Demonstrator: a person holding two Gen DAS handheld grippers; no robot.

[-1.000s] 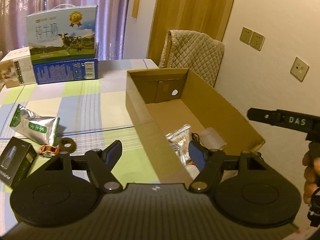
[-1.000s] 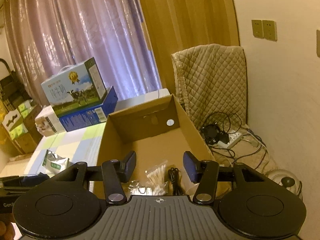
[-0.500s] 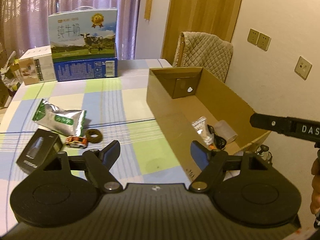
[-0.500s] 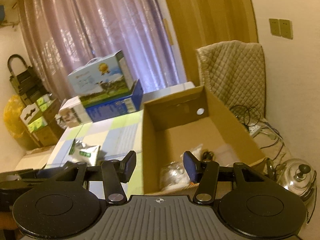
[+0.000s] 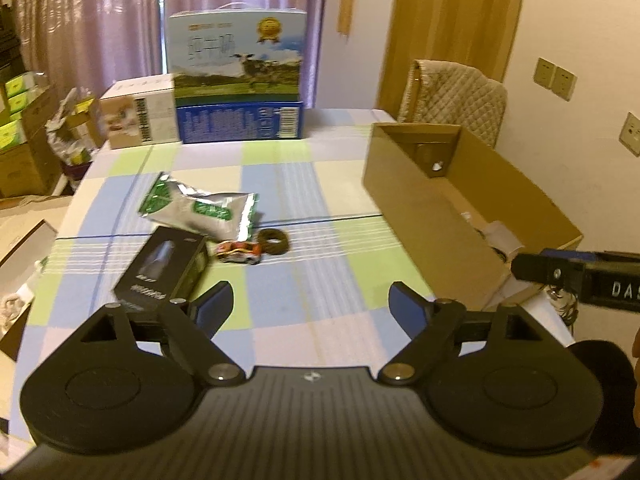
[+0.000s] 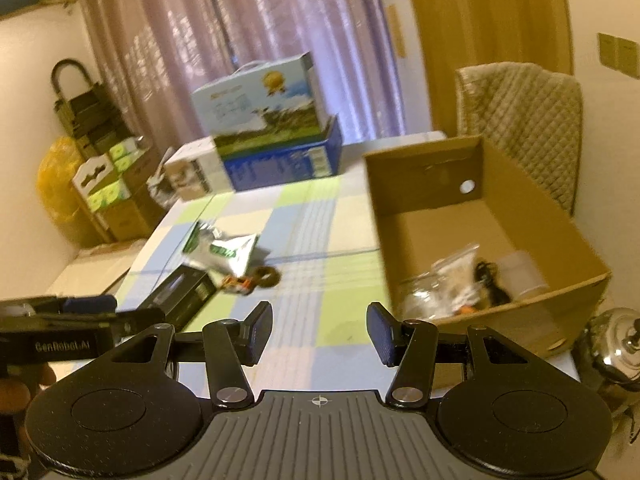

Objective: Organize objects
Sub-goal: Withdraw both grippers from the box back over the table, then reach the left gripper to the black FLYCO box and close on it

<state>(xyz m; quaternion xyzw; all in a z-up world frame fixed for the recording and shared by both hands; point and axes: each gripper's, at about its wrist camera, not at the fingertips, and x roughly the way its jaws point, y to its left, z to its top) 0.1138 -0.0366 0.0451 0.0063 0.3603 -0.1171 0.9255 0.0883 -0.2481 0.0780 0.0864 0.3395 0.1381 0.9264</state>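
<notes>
Left wrist view: left gripper fingers spread, empty; black rectangular box, silver-green foil pouch, small toy car, dark ring on table, crowded tog.
Risk: grabbing 2 items, pouch slips.
Right wrist view: right gripper released, empty; brown cardboard box w/ items inside, near table edge; a push may tip it.

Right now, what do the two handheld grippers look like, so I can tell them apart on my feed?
Both are matte black with two round discs, a ribbed grey centre plate and blue-padded fingers. The left gripper shows blue pads; from the right wrist view its side reads "GenRobot.AI". The right gripper looks the same; its side carries white letters "DAS", the rest cut off. No sleeves or cables are clearly visible.
</notes>
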